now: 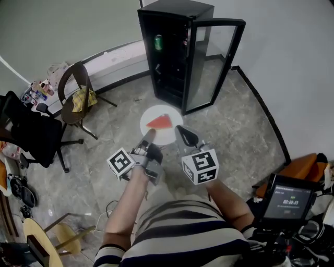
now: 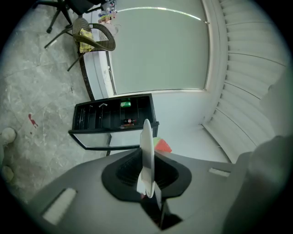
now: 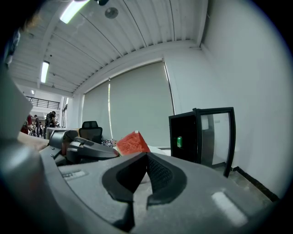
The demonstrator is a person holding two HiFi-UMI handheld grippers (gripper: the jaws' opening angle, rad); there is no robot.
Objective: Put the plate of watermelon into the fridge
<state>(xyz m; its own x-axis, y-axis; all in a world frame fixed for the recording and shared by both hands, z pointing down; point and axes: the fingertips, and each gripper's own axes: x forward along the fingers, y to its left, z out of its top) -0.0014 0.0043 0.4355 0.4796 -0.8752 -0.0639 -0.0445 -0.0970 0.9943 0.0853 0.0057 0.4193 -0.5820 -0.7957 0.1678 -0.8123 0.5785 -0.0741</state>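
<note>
two hand-held grippers are out in front of me, above the floor. my left hand-held gripper (image 1: 148,134) pinches the near rim of the white plate (image 1: 156,136), with the watermelon slice (image 1: 159,122) lying on it. my right hand-held gripper (image 1: 179,129) is pressed together on nothing, just beside the plate's rim. the plate is in the air before the black fridge (image 1: 172,52), whose glass door (image 1: 211,62) stands open.

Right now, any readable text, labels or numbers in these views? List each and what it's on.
Screen, lower right of the head view: a row of digits, too small to read.
Green can in the fridge: label too small to read.
Marker cubes: black-and-white square patterns, no words.
Nothing else legible.
</note>
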